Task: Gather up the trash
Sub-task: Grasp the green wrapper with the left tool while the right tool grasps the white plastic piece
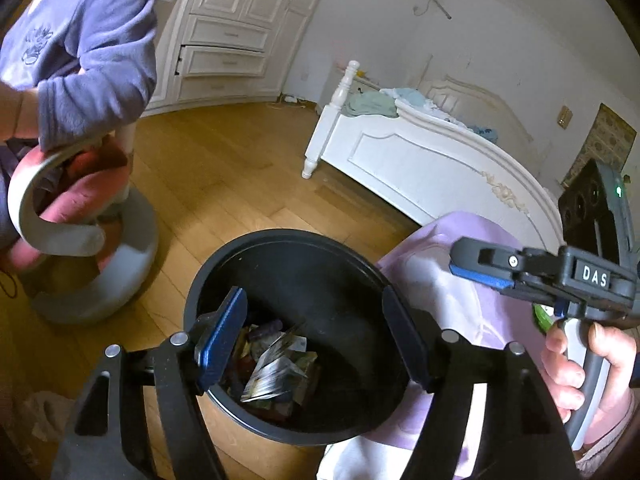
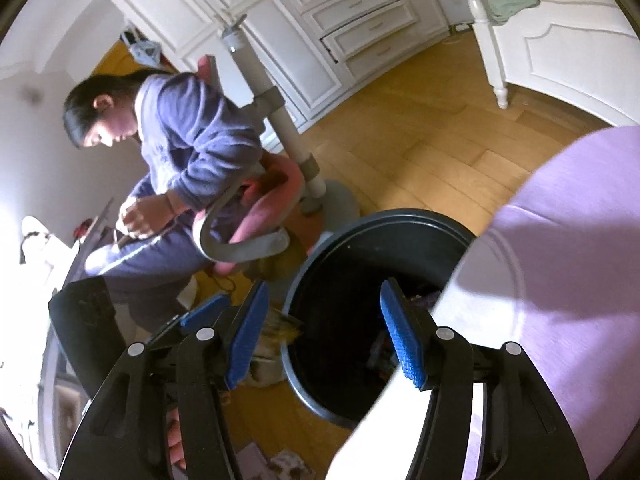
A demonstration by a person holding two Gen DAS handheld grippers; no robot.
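Note:
A black round trash bin [image 1: 224, 264] stands on the wooden floor, with crumpled wrappers and paper trash [image 1: 276, 364] at its bottom. My left gripper [image 1: 312, 336] is open and empty, right above the bin's mouth. My right gripper [image 2: 324, 336] is open and empty, above the near rim of the bin [image 2: 400, 220]. The right gripper also shows in the left wrist view [image 1: 472, 264], at the bin's right, held in a hand. In the right wrist view the left gripper's fingers [image 2: 204, 312] show at the left, beside more trash on the floor [image 2: 280, 328].
A person in a purple top [image 2: 192, 132] sits on a pink chair with a grey base [image 1: 132, 248] left of the bin. A lilac and white bedcover [image 2: 560, 260] lies at the bin's right. A white bed [image 1: 420, 152] and wardrobe [image 1: 228, 36] stand behind.

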